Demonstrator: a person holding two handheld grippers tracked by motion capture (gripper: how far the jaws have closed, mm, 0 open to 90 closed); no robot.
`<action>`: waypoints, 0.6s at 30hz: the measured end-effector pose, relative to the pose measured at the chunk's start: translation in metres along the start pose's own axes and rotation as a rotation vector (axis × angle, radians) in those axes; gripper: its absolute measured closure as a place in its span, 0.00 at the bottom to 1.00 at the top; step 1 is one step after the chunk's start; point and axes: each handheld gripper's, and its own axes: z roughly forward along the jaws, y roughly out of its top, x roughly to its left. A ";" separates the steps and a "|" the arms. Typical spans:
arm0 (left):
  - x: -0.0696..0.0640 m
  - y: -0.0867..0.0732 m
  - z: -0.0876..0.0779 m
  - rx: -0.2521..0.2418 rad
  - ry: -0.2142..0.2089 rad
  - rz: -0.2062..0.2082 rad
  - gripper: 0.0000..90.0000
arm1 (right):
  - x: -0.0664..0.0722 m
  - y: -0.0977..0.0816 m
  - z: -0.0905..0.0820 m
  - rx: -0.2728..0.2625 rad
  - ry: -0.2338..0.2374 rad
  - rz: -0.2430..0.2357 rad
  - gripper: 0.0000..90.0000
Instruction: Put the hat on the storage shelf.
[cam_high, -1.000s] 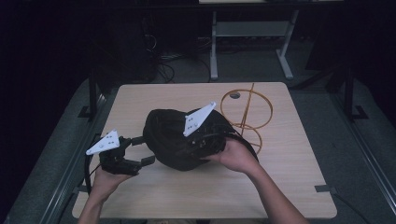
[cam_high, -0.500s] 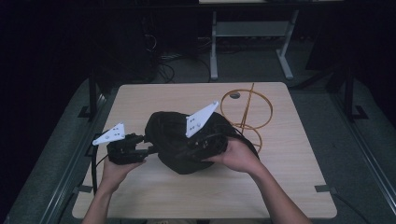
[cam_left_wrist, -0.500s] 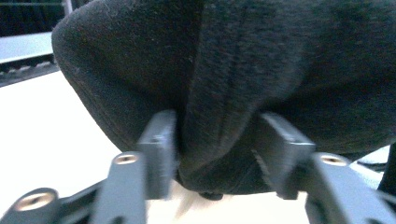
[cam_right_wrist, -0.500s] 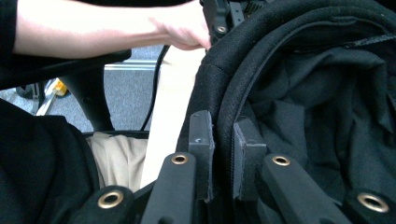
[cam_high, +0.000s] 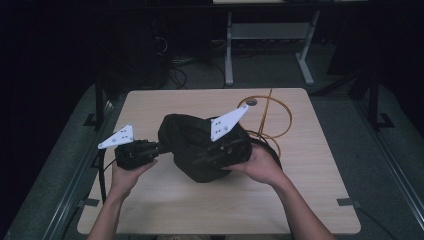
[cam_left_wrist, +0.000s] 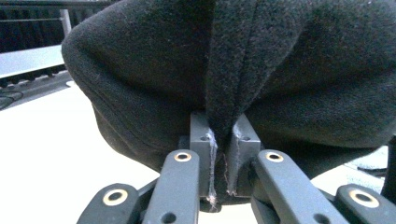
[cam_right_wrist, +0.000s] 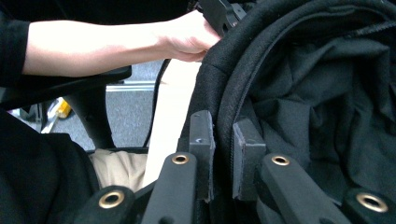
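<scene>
High view: black fabric bundle (cam_high: 192, 145) sits mid-table (cam_high: 200, 210), bunched up between both grippers. Left gripper (cam_high: 159, 148) is at the bundle's left edge, held by the left hand (cam_high: 125, 172). Right gripper (cam_high: 200, 159) sits on the bundle's near-right side, right hand (cam_high: 260, 165) behind it. Orange cable loop (cam_high: 272, 120) lies on the table just behind the bundle.

Left gripper view: jaws nearly closed, pinching a vertical fold of the fabric (cam_left_wrist: 229, 93) between the pads.

Right gripper view: jaws close together with a seamed fabric edge (cam_right_wrist: 224, 116) clamped between them; the other hand (cam_right_wrist: 182, 37) visible beyond
</scene>
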 end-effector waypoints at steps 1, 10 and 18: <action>-0.001 0.001 0.000 -0.001 0.002 -0.002 0.93 | 0.000 -0.002 -0.001 -0.006 -0.003 0.009 0.89; -0.006 0.021 -0.005 0.013 0.019 0.024 0.94 | -0.006 -0.023 -0.010 -0.069 -0.005 0.060 0.87; -0.012 0.041 -0.010 0.039 0.040 0.058 0.95 | -0.008 -0.031 -0.013 -0.088 -0.021 0.060 0.83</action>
